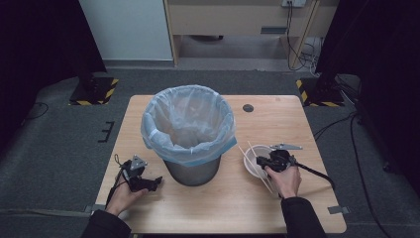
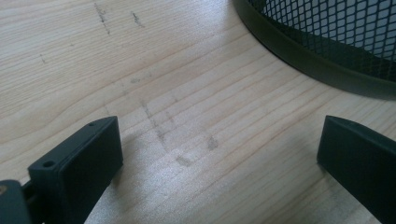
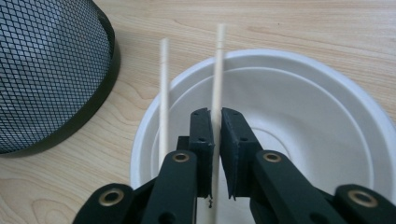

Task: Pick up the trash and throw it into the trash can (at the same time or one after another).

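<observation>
A white bowl [image 1: 251, 165] [image 3: 299, 121] sits on the wooden table [image 1: 277, 124], right of a mesh bin [image 1: 190, 171] lined with a pale plastic bag [image 1: 188, 121]. Two wooden chopsticks lie across the bowl's left rim. My right gripper [image 1: 261, 160] [image 3: 216, 114] is shut on one chopstick [image 3: 217, 70]; the other chopstick [image 3: 163, 88] lies free just left of the jaws. My left gripper [image 1: 157, 182] [image 2: 219, 154] rests low over bare table to the left of the bin, open with nothing between its fingers. The bin's base [image 2: 322, 65] curves past its upper right.
The mesh bin [image 3: 42, 74] stands close to the left of the bowl. A dark round grommet [image 1: 248, 108] is set in the table at the back right. Black stands with striped bases [image 1: 94, 91] stand on the floor beyond the table.
</observation>
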### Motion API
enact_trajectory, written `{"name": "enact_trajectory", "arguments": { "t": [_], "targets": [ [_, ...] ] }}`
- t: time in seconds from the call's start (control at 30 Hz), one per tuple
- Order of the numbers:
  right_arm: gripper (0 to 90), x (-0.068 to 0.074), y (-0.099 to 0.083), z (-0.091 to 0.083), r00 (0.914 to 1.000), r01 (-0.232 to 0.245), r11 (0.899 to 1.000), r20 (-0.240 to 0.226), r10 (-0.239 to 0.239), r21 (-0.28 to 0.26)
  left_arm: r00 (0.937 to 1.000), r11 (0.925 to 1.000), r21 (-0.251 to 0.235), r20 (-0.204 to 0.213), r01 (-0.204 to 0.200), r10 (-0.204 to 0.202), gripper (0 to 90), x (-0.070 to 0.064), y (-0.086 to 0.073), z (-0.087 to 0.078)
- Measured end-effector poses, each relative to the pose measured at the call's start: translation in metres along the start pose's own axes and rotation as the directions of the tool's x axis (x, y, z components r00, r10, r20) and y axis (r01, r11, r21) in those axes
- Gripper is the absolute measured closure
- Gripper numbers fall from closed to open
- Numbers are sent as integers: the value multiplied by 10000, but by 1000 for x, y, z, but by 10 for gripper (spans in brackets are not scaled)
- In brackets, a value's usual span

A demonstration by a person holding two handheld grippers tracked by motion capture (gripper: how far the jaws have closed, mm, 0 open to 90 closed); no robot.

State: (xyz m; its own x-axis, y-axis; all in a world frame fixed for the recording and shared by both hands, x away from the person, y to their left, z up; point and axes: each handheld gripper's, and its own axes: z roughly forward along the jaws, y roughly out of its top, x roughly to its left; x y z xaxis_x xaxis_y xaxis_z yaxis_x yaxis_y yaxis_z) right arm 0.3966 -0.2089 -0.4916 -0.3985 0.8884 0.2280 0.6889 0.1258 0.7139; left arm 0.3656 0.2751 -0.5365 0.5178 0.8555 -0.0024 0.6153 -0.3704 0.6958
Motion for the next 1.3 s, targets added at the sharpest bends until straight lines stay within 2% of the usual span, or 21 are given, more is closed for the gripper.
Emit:
{"name": "enact_trajectory", "arguments": {
  "t": [0.37,0.4,0.63,0.97,1.0,1.3],
  "targets": [
    [822,0,-1,1,9995,273,9995,167,-276,160,10000,10000,2,1,-1,1,0,0,0,0],
    [830,0,-2,2,9990,396,9990,204,-400,225,10000,10000,0,2,1,-1,0,0,0,0],
    [854,-1,-1,1,9990,397,9989,184,-401,231,10000,10000,2,2,0,0,0,0,0,0],
    [855,-9,7,-13,9998,142,9988,170,-134,-464,10000,10000,3,3,1,-1,0,0,0,0],
    [855,-11,10,-18,9999,39,9974,157,-28,-720,10000,10000,1,3,0,0,0,0,0,0],
    [854,-22,18,-41,9989,-459,9852,22,469,-1654,10000,10000,0,2,3,-3,0,0,0,0]
  ]
}}
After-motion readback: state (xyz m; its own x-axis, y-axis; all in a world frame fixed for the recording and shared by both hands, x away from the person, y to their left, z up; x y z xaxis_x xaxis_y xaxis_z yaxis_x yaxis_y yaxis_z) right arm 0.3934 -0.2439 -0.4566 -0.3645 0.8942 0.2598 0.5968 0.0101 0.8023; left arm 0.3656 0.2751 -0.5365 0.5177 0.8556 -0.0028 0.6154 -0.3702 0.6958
